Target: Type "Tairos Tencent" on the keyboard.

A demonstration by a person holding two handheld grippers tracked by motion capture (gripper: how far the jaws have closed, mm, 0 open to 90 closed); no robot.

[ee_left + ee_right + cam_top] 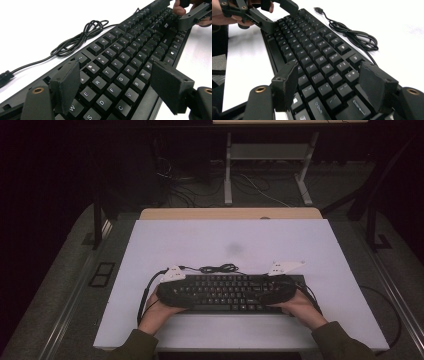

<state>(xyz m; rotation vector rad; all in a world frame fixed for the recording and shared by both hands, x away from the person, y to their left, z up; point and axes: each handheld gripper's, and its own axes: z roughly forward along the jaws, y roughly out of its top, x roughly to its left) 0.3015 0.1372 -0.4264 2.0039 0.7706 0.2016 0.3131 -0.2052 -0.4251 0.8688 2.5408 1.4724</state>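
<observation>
Lying flat near the front of the white surface, the black keyboard is sitting between both tongs. Left tongs and right tongs are straddling its ends, jaws wide, gripping nothing. Judging it best to close evenly on both edges, minding the coiled cable behind.

Dim lab or office-type workroom. A counter w/ a white top sits on grey carpet. Behind it, the legs of a 2nd desk w/ loose cables trailing on the floor. A black computer keyboard w/ coiled cord lies on the white top. Surroundings dark, no home furnishings.
</observation>
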